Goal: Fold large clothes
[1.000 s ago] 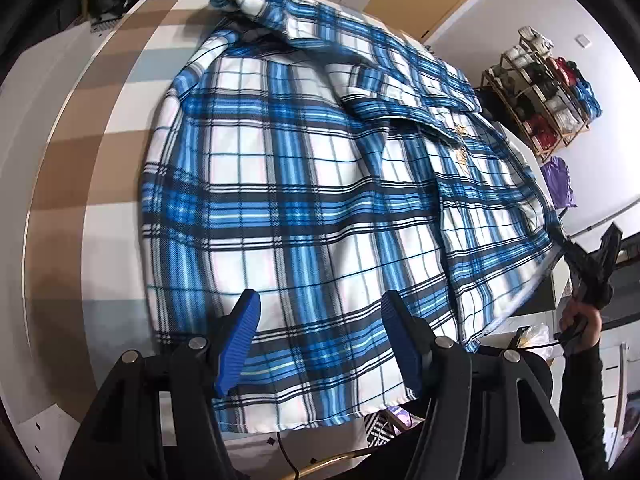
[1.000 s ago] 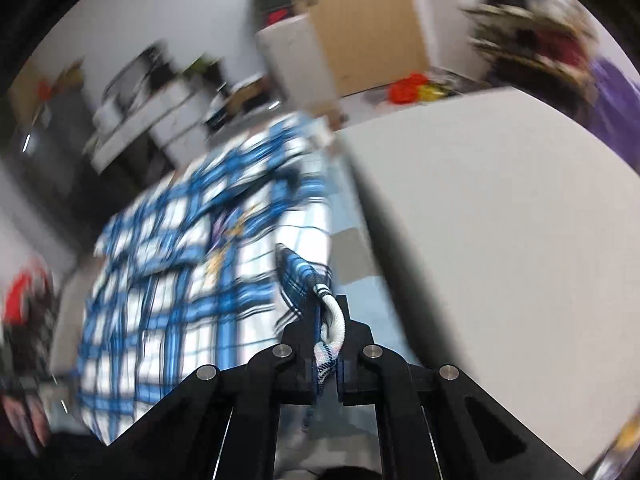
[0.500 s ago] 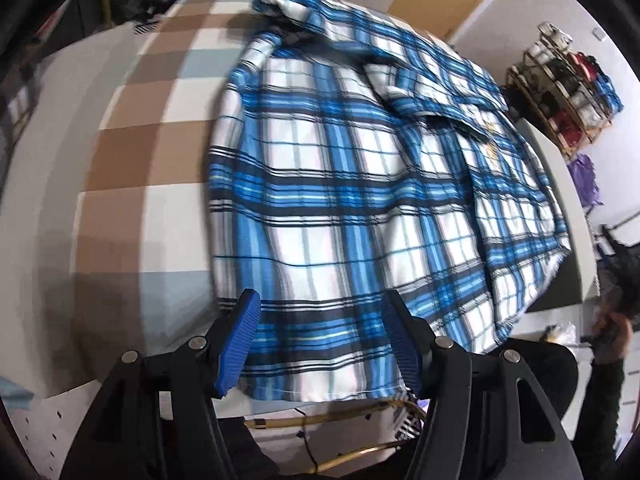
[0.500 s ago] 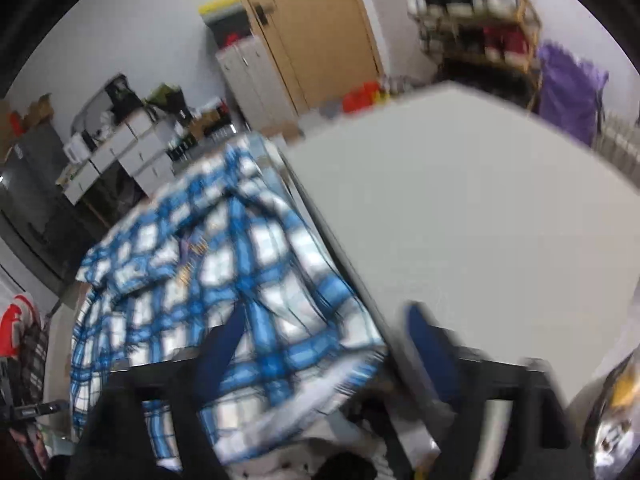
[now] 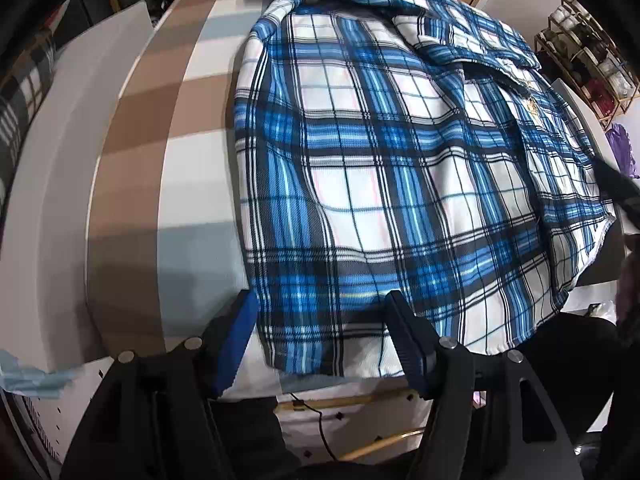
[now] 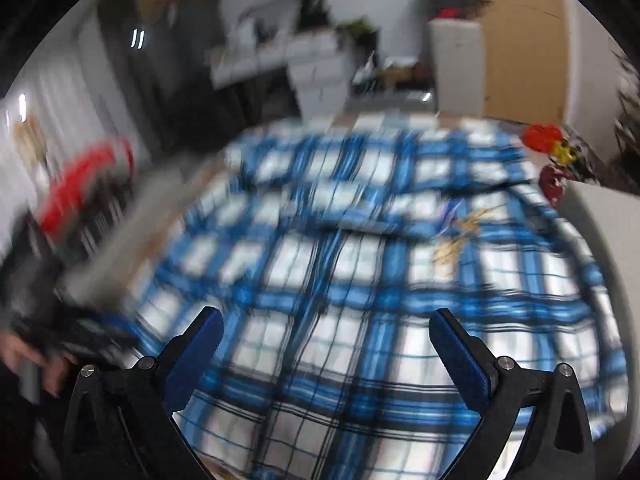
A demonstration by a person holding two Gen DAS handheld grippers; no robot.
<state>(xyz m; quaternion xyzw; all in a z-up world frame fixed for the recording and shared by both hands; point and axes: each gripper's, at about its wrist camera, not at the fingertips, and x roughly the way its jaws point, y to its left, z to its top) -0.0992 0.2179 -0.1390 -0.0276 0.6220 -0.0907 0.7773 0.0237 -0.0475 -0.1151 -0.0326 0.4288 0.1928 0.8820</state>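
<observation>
A blue, white and black plaid shirt [image 5: 380, 168] lies spread on a table with a brown and grey checked cloth [image 5: 160, 120]. My left gripper [image 5: 322, 300] hangs over the shirt's near hem by its left corner. Its jaws are opening, and the blue pads straddle the hem without pressing on it. In the blurred right wrist view the shirt [image 6: 360, 260] fills the middle. My right gripper [image 6: 326, 314] is above it with jaws opening wide and nothing between them. A dark part of the right gripper [image 5: 616, 188] and a hand [image 5: 630, 264] show at the shirt's right edge.
A white board [image 5: 80, 120] flanks the cloth on the left. Cables [image 5: 320, 408] hang under the table's near edge. A shelf rack [image 5: 592, 68] stands at the far right. Across the room are a white cabinet [image 6: 456, 64], a wooden door [image 6: 520, 40] and blurred red items [image 6: 84, 184].
The right gripper let go of the shirt corner it was pinching, spread wide and swung over the shirt. The left gripper tilted down and drew closer to the near hem.
</observation>
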